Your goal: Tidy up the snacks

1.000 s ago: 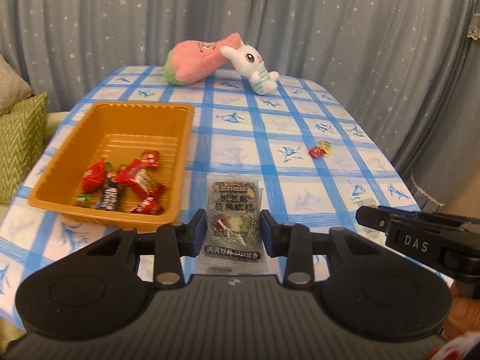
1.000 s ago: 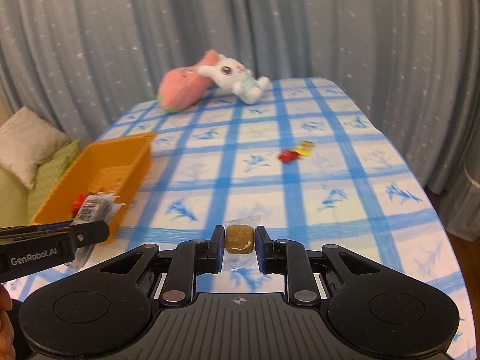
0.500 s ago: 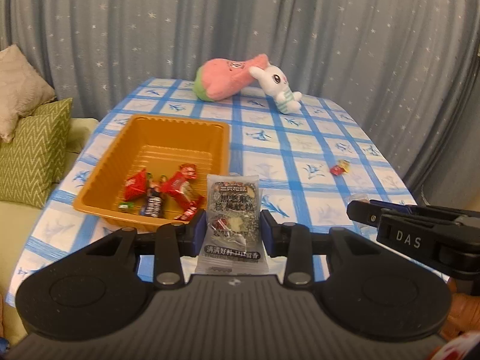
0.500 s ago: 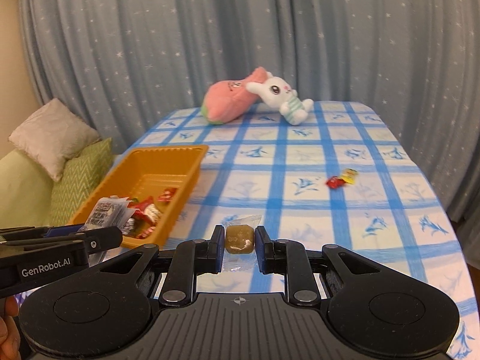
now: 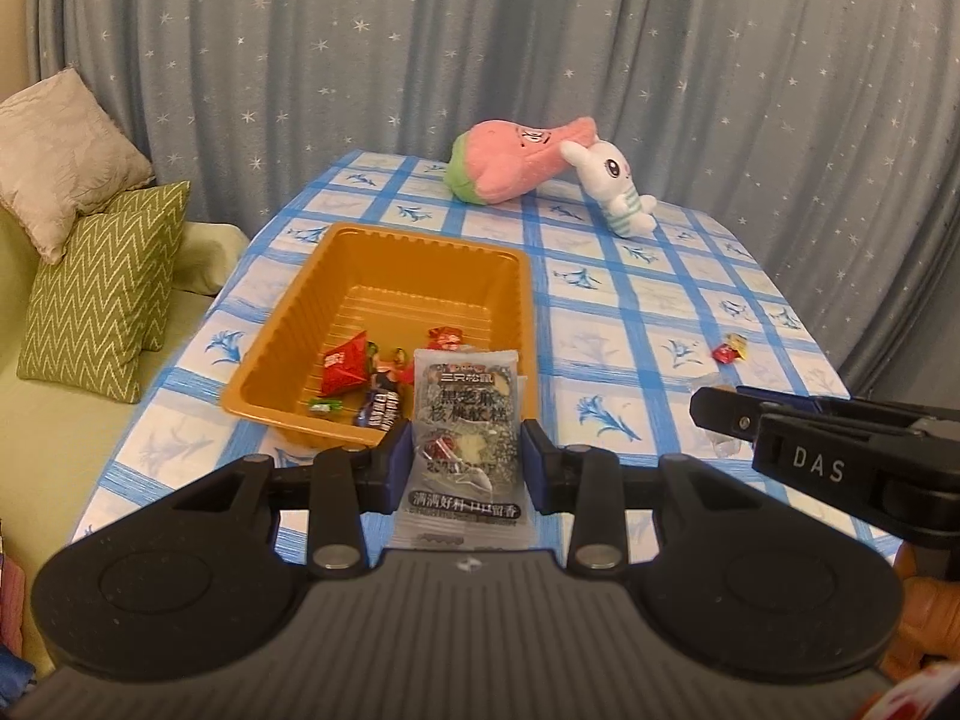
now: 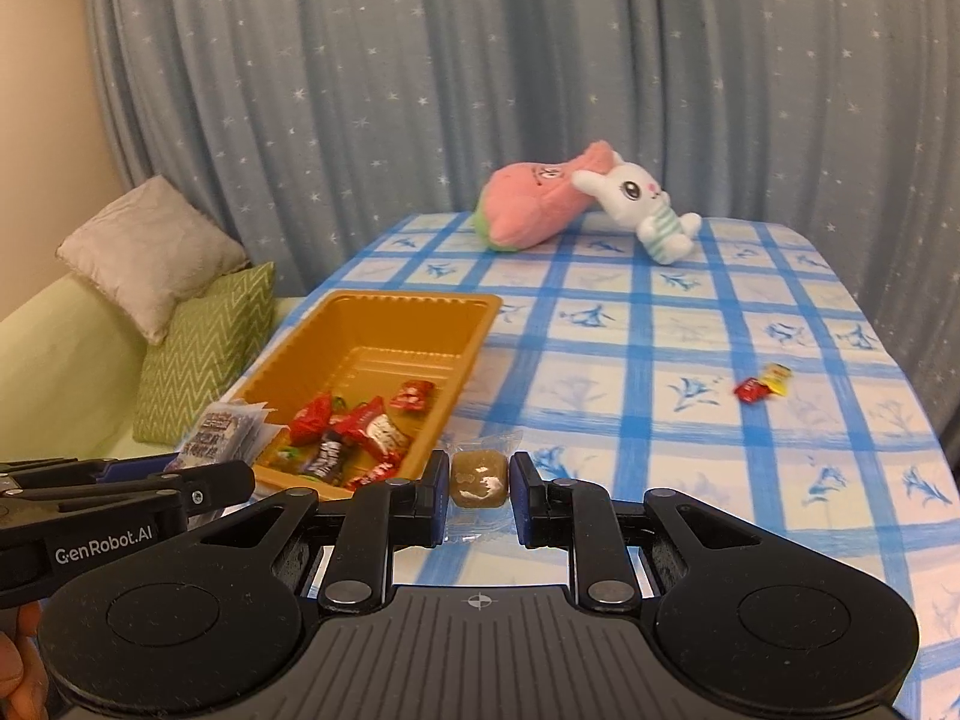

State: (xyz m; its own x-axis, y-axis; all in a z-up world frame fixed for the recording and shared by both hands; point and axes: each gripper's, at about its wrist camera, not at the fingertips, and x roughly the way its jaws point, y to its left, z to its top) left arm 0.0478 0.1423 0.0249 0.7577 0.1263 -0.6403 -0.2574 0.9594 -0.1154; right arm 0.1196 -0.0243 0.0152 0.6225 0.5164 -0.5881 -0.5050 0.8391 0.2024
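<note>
My left gripper [image 5: 467,461] is shut on a grey sesame snack packet [image 5: 467,420], held upright just in front of the near rim of the orange tray [image 5: 420,252]. Several red and dark wrapped candies [image 5: 360,372] lie in the tray's near end. My right gripper [image 6: 479,483] is shut on a brown cake in a clear wrapper [image 6: 478,477], above the tablecloth beside the tray's [image 6: 408,306] near right corner. A red candy [image 6: 751,389] and a yellow candy [image 6: 775,373] lie loose on the cloth at the right. In the right wrist view the left gripper [image 6: 198,483] shows at the lower left with its packet [image 6: 223,431].
A pink plush [image 5: 516,165] and a white rabbit plush [image 5: 615,189] lie at the far end of the blue-checked table [image 5: 630,312]. A sofa with a green zigzag cushion [image 5: 102,294] and a beige cushion [image 5: 66,150] stands left. Starry curtains hang behind.
Both grippers have pulled back and to the left with their snacks still held. The tray now lies straight ahead of the left gripper and closer to the right one.
</note>
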